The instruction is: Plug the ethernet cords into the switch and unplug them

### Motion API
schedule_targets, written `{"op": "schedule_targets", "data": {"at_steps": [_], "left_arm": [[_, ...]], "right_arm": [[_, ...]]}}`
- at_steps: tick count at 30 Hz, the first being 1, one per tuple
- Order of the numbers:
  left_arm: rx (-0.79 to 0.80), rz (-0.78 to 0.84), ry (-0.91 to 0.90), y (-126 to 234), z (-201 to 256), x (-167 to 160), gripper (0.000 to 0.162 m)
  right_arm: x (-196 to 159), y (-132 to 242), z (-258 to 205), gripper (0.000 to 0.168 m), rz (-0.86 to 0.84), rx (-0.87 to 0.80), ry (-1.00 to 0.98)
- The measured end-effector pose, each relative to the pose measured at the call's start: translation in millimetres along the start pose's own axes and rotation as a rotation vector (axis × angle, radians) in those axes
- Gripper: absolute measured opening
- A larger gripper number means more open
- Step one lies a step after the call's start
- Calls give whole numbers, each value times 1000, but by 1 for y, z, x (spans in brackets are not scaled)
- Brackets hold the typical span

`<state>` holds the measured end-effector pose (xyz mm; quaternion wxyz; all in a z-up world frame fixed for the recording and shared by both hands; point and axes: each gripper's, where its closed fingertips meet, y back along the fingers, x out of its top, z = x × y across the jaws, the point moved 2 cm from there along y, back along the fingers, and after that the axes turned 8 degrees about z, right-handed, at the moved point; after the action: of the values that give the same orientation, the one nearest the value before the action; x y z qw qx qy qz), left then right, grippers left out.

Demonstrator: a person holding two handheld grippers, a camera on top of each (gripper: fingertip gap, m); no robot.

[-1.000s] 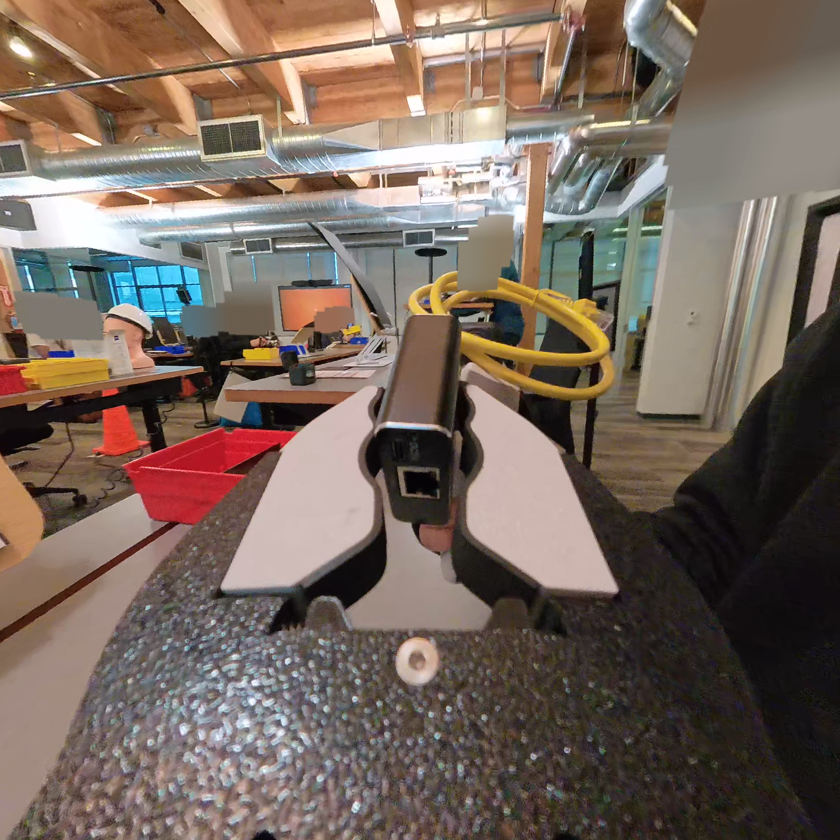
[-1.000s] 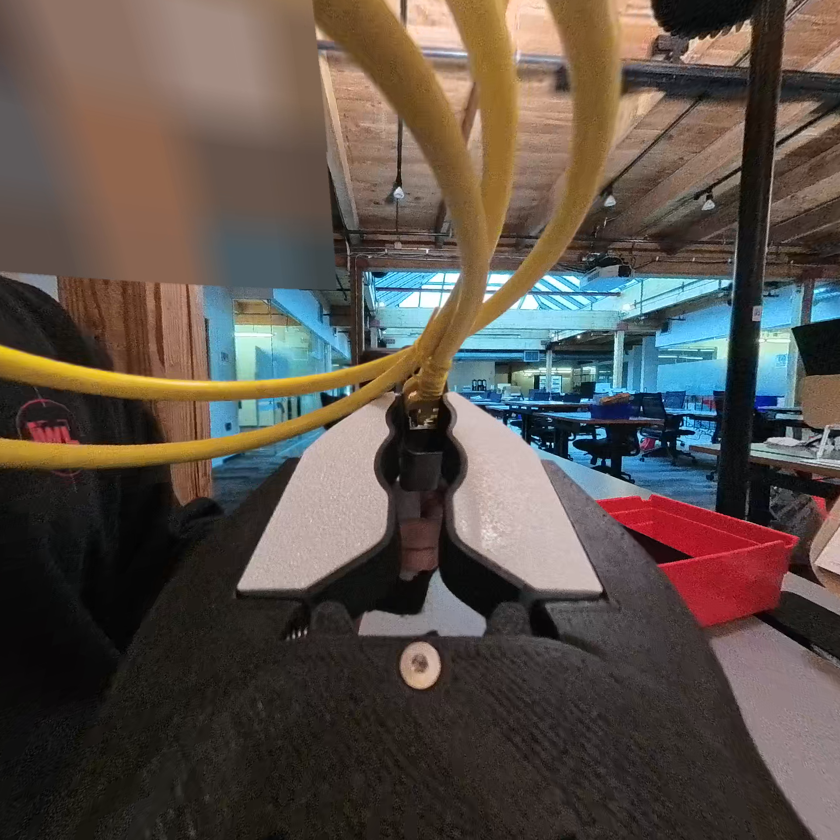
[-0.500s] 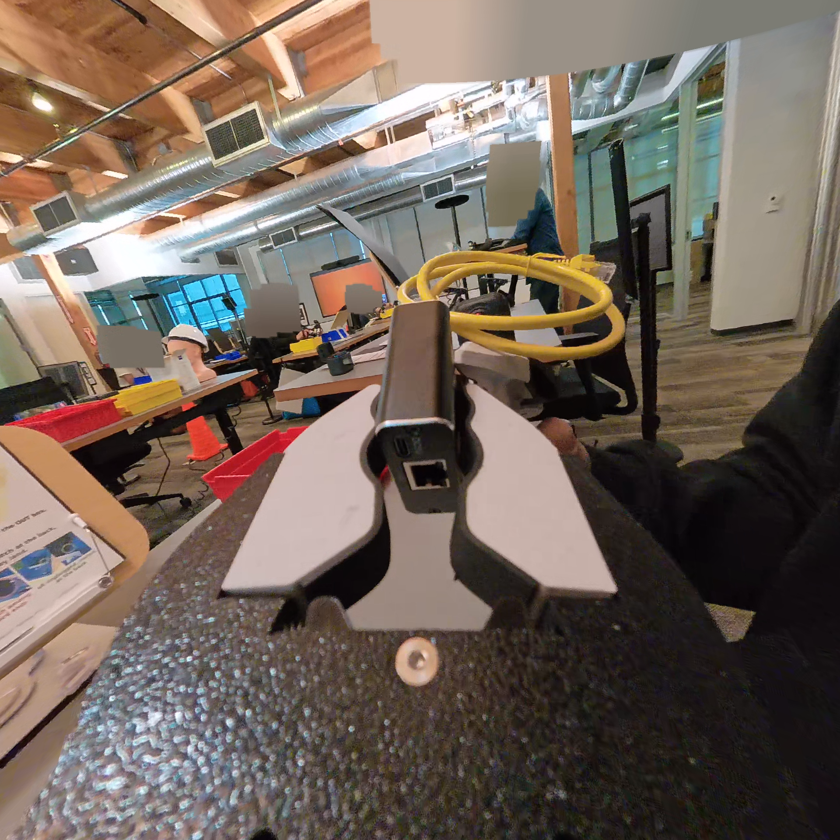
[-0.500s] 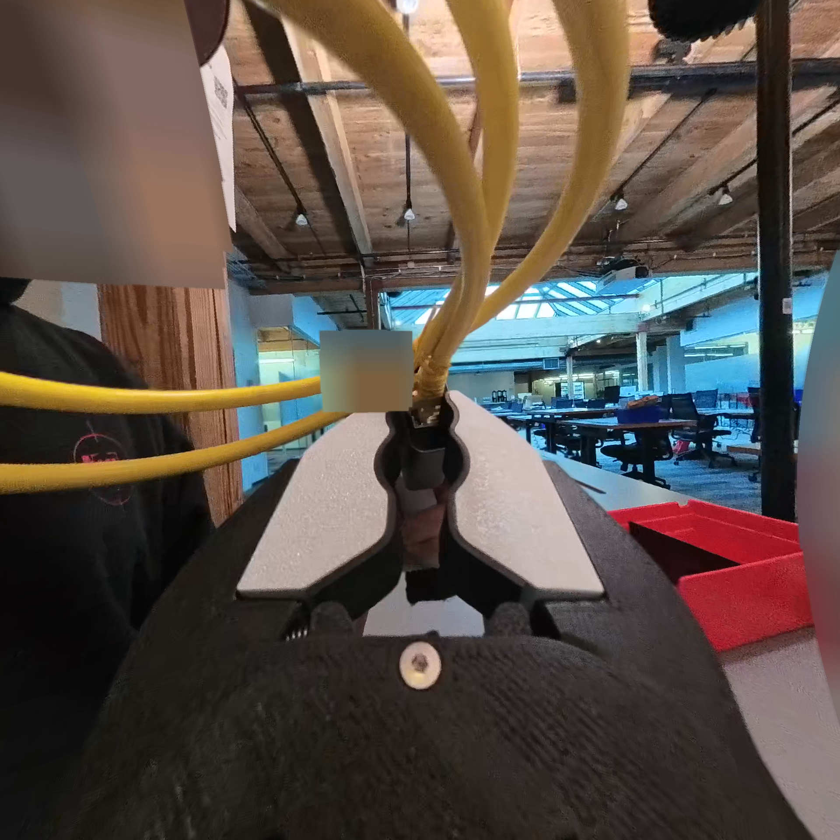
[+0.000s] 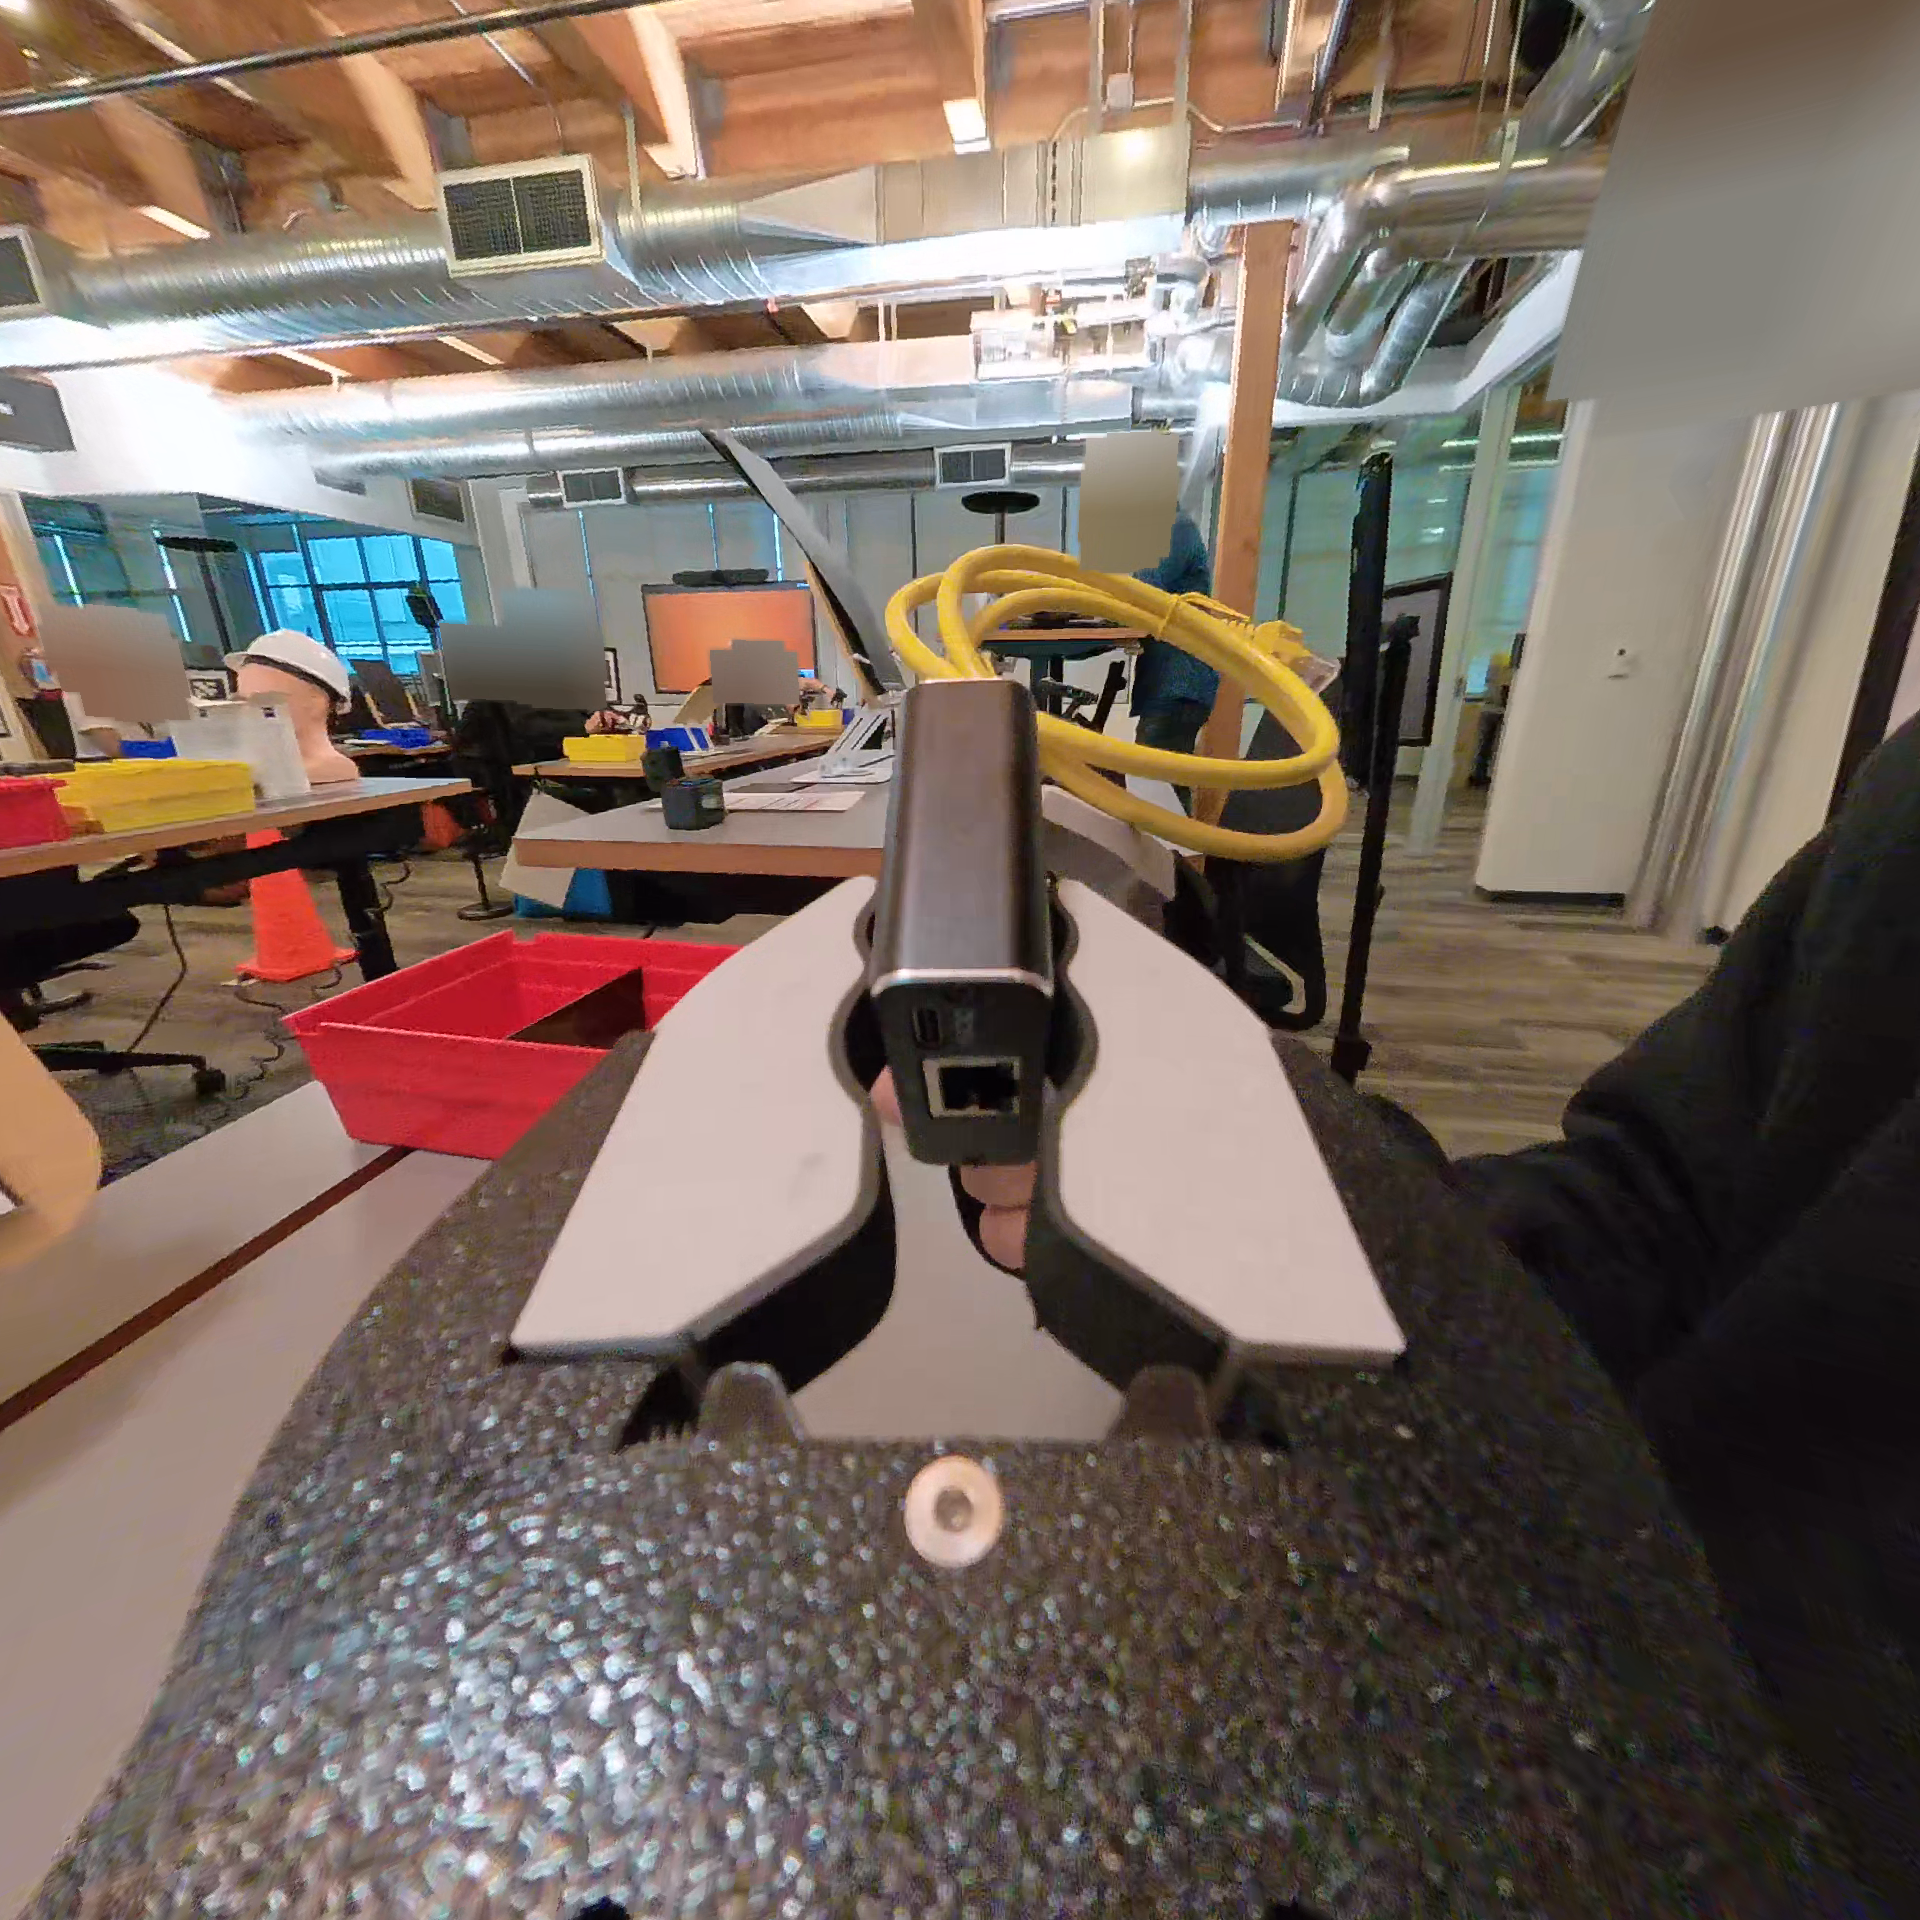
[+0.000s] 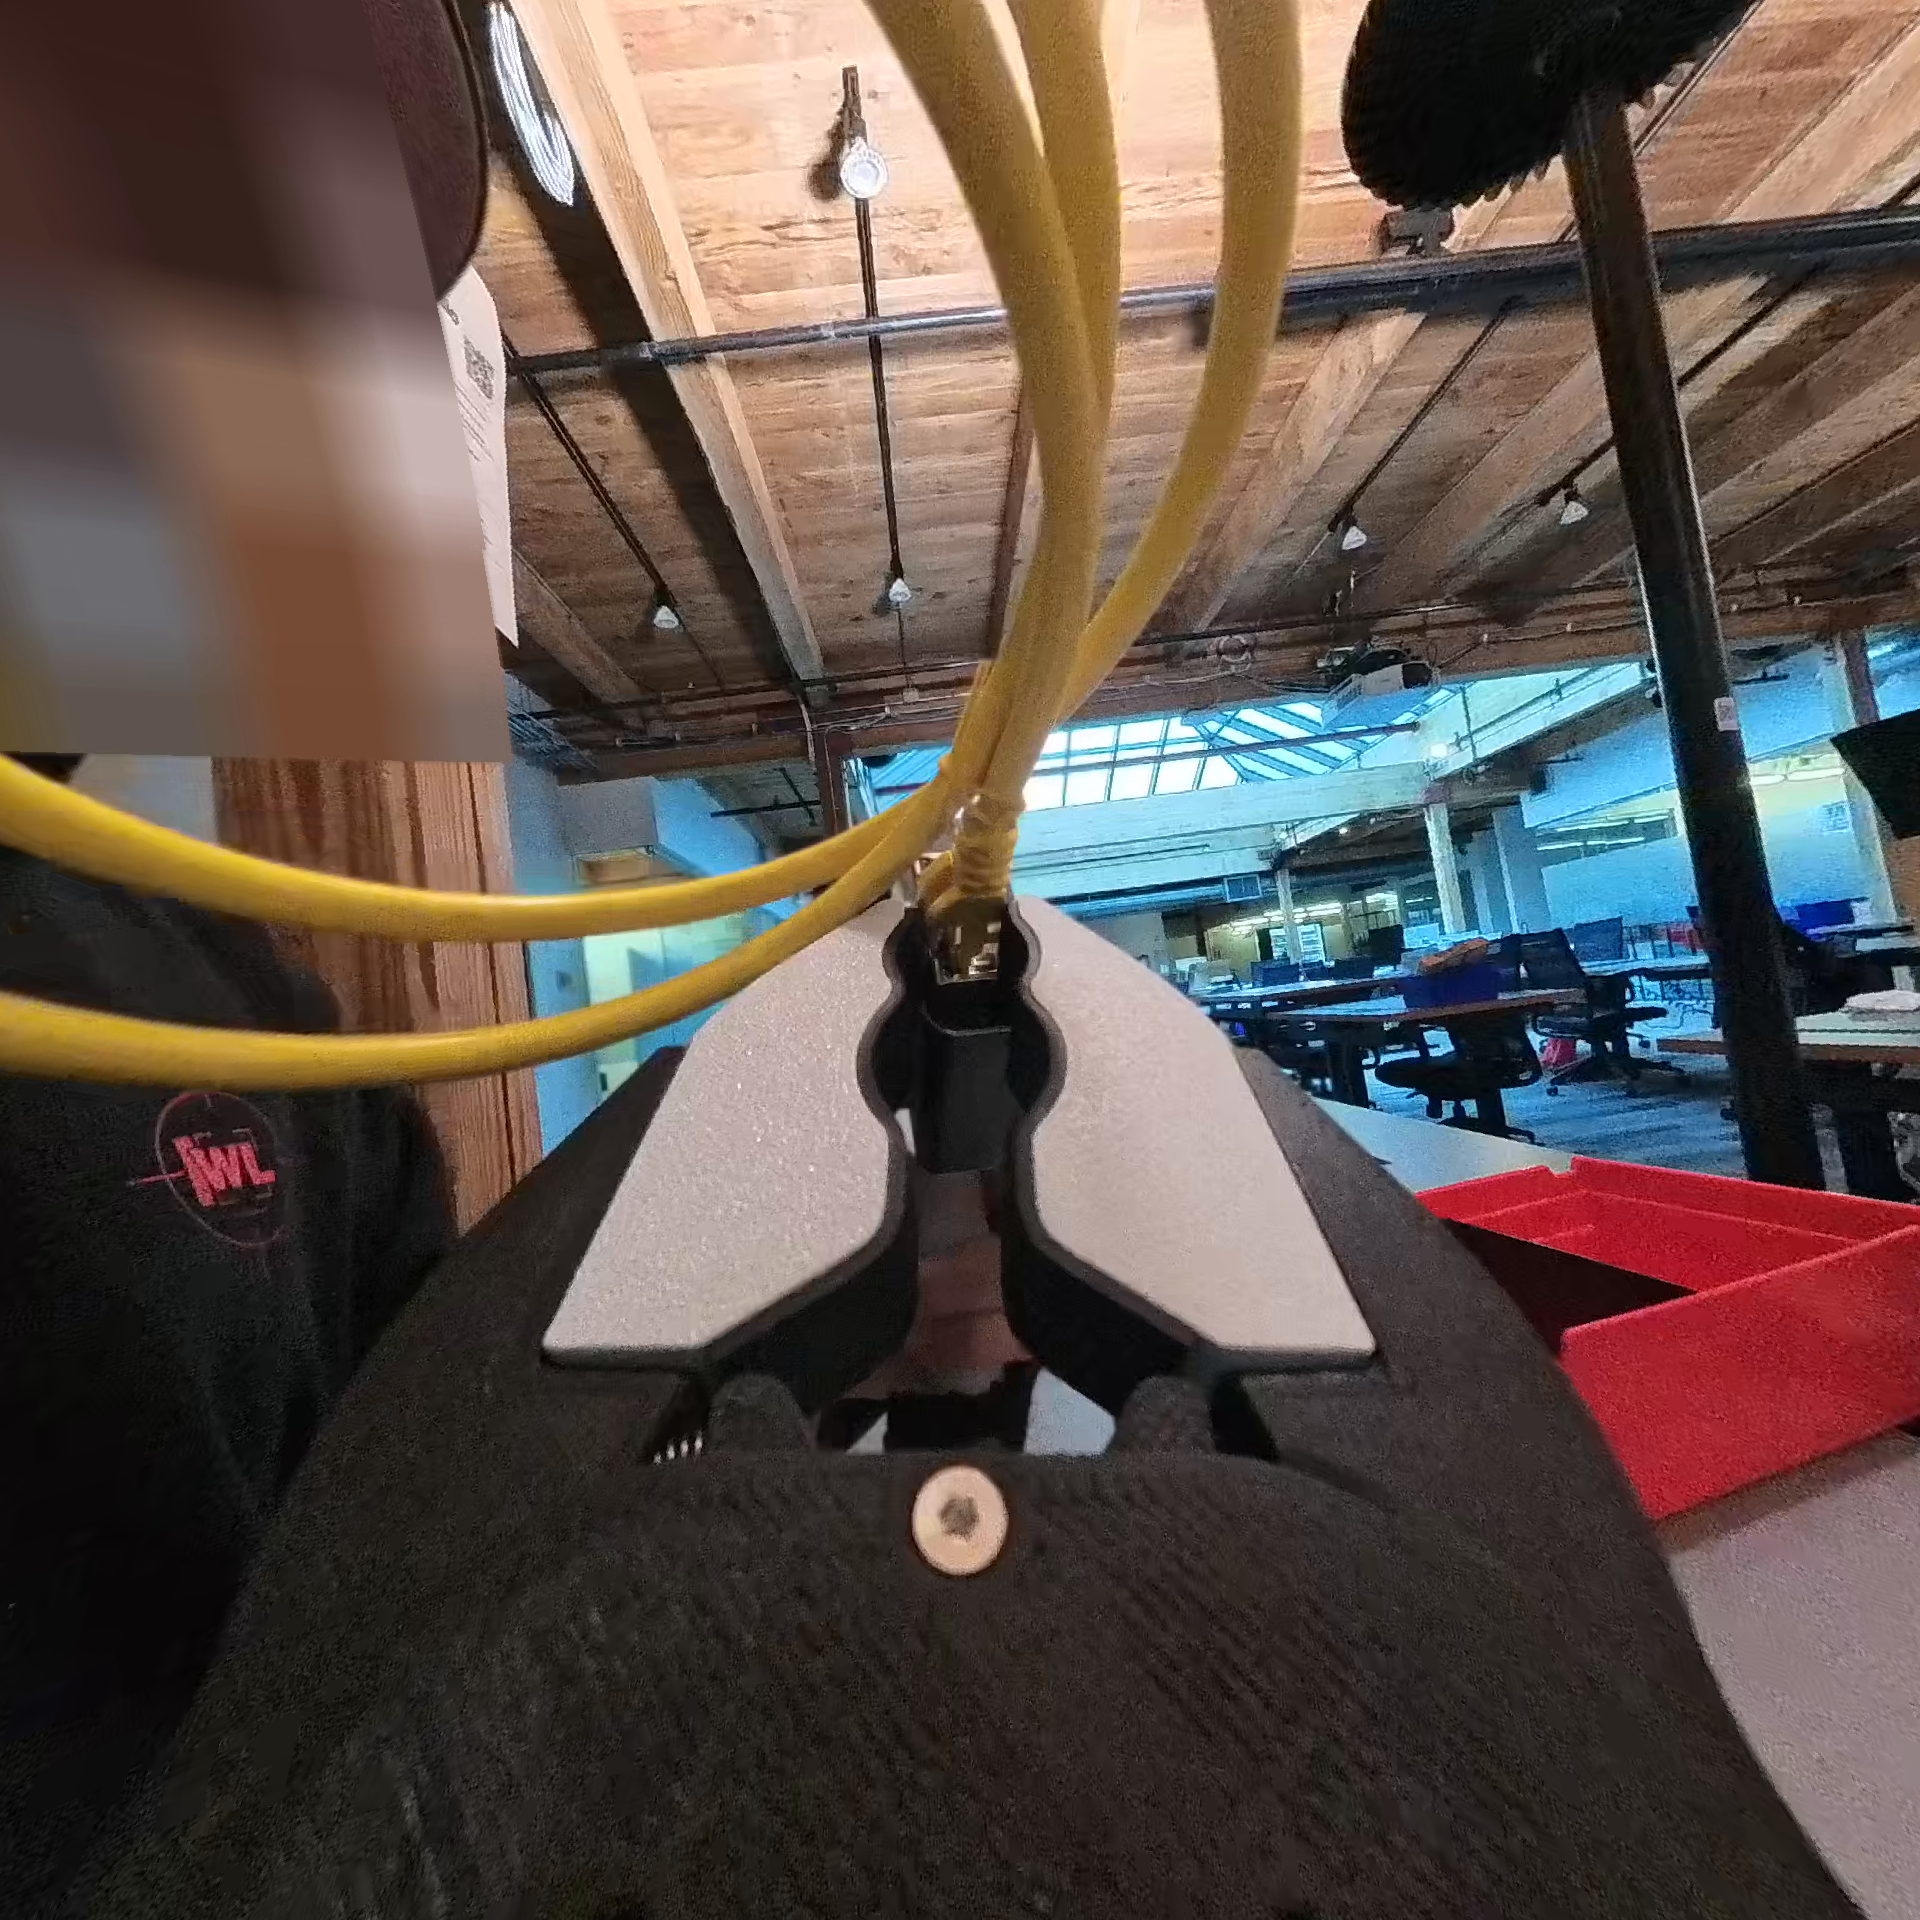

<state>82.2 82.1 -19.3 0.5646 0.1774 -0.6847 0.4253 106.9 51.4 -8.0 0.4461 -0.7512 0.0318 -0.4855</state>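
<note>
In the left wrist view my left gripper (image 5: 961,925) is shut on the black switch (image 5: 961,831), a slim box held lengthwise. Its near end faces the camera with an empty ethernet port (image 5: 975,1086). A coiled yellow ethernet cord (image 5: 1195,727) rises behind its far end, with a loose plug (image 5: 1283,639) sticking out to the right. In the right wrist view my right gripper (image 6: 961,935) is shut on the cord's other plug (image 6: 971,935), which sits in the end of a black block (image 6: 961,1091). The cord's loops (image 6: 1039,312) arch overhead.
A red bin (image 5: 468,1023) stands on the pale table (image 5: 156,1247) to the left; it also shows in the right wrist view (image 6: 1714,1309). A person's dark sleeve (image 5: 1766,1195) fills the right. A black pole (image 6: 1662,623) stands at the right. Office desks and chairs lie beyond. Only a small space, under 4 cm, lies between the two pairs of fingers.
Both grips hold as before. The left wrist view swung left and back again. The right wrist view tilted up towards the ceiling, and the cord's loops shifted with it.
</note>
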Motion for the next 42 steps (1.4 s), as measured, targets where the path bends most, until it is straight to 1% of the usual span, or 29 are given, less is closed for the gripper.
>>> {"op": "schedule_targets", "data": {"at_steps": [2,5,7,16,23,28,32,34,37,38,39,42], "left_arm": [[1,1,-15,0,0,2,26],[-17,36,-9,-2,4,3,26],[-6,35,-9,-4,5,0,26],[20,34,-47,-4,5,-2,26],[7,48,6,-4,4,-9,27],[12,79,60,-6,3,-10,26],[30,114,198,-11,0,-11,25],[63,101,140,-14,-1,-12,26],[107,42,-69,-17,-2,-13,26],[105,33,-60,-17,-1,-13,26],[95,45,-3,-18,-2,-13,26],[71,127,230,-18,-3,-13,25]], "right_arm": [[1,-1,0,15,15,12,-19],[5,-6,-6,16,94,50,-26],[5,-8,-5,16,128,45,-17],[4,-10,-4,16,145,41,-21],[1,-6,-3,15,105,11,71],[2,-5,0,15,94,-3,40],[4,-4,5,15,101,-22,12],[6,-4,7,15,105,-39,-12],[8,-3,7,15,117,-22,-42],[9,-3,7,15,123,-15,-39],[9,-2,8,15,111,-23,-25],[9,-4,10,14,76,-35,15]]}}
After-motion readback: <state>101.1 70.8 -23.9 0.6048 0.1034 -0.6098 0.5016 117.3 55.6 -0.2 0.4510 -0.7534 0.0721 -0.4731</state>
